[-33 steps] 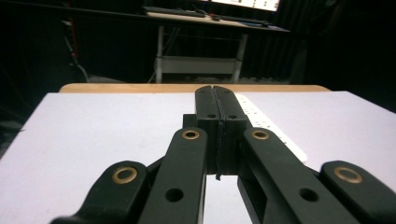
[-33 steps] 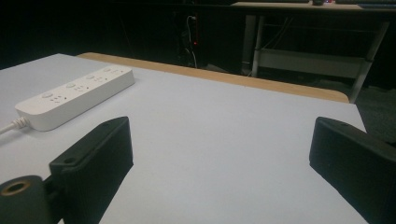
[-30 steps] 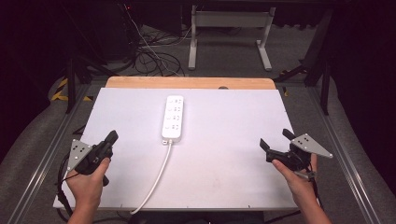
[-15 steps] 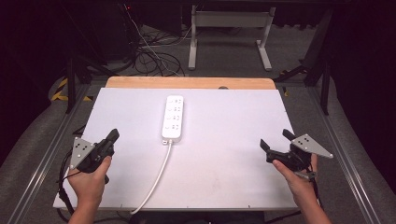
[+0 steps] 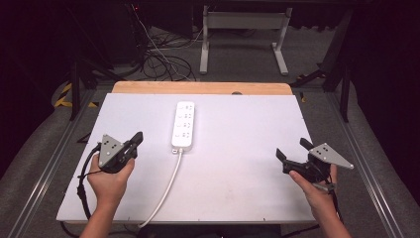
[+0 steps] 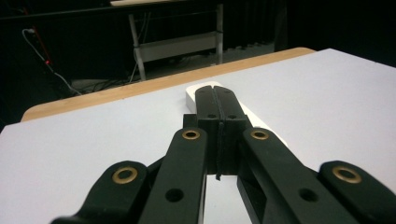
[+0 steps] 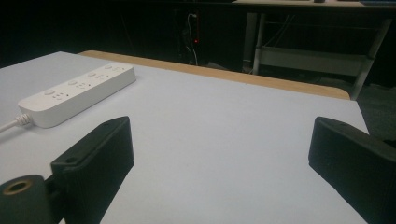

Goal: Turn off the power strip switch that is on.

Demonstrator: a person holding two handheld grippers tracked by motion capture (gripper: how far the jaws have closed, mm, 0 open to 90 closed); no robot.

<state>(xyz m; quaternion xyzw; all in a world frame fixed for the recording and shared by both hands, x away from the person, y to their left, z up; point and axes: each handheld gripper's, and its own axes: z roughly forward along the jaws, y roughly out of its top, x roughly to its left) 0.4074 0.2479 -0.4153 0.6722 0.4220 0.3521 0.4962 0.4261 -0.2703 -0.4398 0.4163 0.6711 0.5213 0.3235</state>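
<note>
A white power strip (image 5: 183,126) lies lengthwise in the middle of the white table top (image 5: 237,163), its white cord (image 5: 166,188) running toward the near edge. In the right gripper view the power strip (image 7: 77,94) sits at the far left. My left gripper (image 5: 136,138) rests at the table's left, shut with nothing between its jaws; its tips (image 6: 215,100) hide part of the power strip (image 6: 189,94) beyond. My right gripper (image 5: 292,149) is at the table's right, open and empty, with its fingers (image 7: 95,161) spread wide over bare table.
A wooden strip (image 5: 198,87) borders the table's far edge. Beyond it stand a metal frame (image 5: 242,29) and loose cables (image 5: 158,54) on the floor. Metal rails (image 5: 369,163) run along both sides of the table.
</note>
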